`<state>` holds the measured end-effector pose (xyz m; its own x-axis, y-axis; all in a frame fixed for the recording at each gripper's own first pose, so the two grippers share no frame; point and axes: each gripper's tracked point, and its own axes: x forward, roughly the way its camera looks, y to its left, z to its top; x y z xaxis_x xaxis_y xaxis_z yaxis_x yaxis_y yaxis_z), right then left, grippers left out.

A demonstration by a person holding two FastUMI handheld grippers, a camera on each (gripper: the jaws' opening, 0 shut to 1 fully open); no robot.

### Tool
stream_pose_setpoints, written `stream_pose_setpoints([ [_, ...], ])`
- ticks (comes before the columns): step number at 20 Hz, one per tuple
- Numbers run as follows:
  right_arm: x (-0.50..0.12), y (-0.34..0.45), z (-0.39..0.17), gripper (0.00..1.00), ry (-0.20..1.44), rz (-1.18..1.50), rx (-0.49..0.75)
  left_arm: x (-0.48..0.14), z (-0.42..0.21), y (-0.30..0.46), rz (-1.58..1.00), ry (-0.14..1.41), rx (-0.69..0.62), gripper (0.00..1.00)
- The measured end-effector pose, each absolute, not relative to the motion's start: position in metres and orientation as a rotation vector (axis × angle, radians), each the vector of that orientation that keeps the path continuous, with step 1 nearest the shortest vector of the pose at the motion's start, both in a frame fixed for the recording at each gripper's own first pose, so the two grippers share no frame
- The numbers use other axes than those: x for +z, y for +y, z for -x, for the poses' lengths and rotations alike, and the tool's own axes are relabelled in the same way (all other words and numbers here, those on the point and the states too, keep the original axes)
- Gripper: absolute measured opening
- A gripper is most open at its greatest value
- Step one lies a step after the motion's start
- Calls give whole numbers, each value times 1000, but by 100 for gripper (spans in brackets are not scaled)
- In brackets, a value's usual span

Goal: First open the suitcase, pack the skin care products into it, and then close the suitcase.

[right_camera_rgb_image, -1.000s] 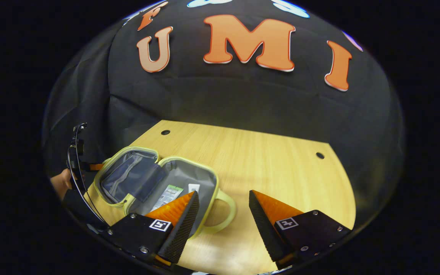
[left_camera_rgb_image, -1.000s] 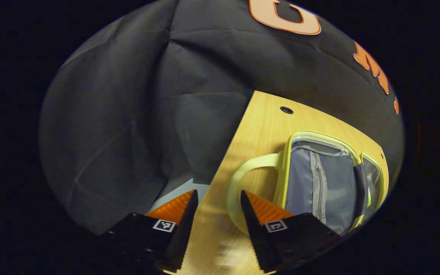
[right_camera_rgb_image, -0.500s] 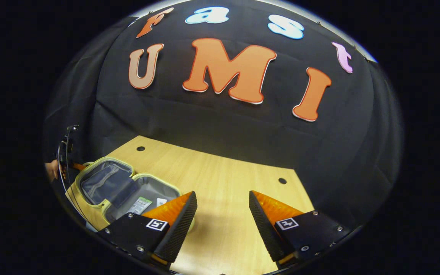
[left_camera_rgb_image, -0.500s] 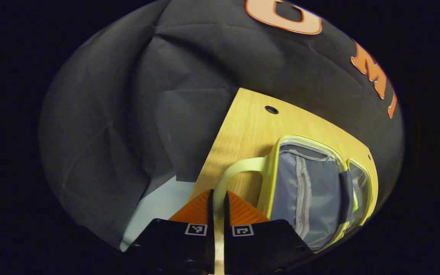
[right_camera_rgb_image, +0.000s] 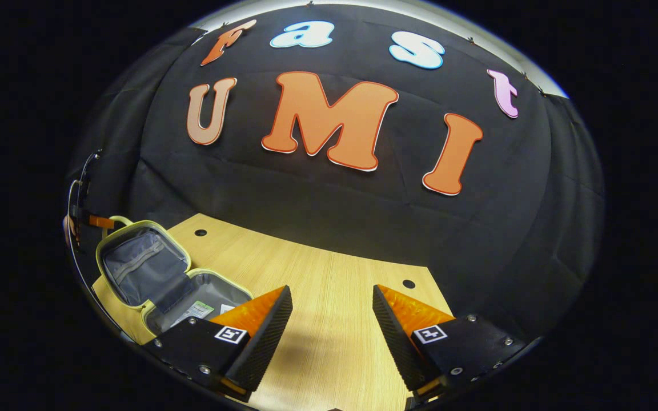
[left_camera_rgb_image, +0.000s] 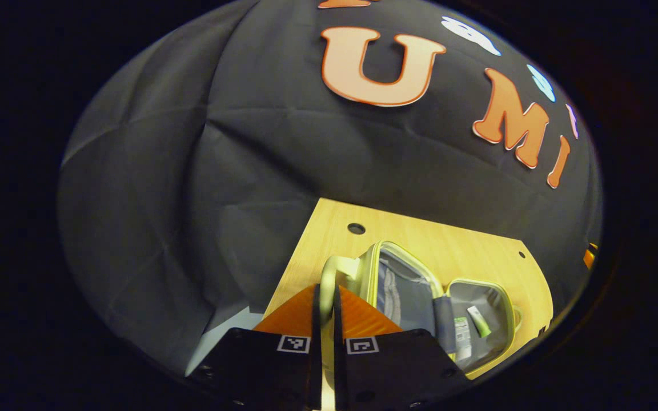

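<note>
Wooden table (right_camera_rgb_image: pixel 329 342) bears open suitcase (right_camera_rgb_image: pixel 135 271), black cloth wall (right_camera_rgb_image: pixel 329 194) behind.

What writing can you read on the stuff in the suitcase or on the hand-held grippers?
Products in the suitcase: labels too small and blurred to read.
Square markers on the left hand-held gripper and right hand-held gripper: coded patterns, no words or numbers.
</note>
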<state>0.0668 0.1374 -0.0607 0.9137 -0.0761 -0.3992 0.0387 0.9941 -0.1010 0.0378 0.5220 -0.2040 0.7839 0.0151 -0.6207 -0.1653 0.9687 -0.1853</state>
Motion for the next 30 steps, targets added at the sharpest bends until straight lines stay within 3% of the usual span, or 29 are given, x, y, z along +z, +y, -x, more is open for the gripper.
stream_pose_setpoints([
  [6, -47, 122, -73, 92, 310, 109, -34, -145, -42, 473, 188, 599, 84, 8],
  [14, -28, 115, -77, 92, 155, 119, 95, -74, -35, 378, 170, 512, 79, 7],
  [30, -46, 94, -67, 91, 109, 103, 184, -54, -32, 169, 150, 456, -107, 8],
])
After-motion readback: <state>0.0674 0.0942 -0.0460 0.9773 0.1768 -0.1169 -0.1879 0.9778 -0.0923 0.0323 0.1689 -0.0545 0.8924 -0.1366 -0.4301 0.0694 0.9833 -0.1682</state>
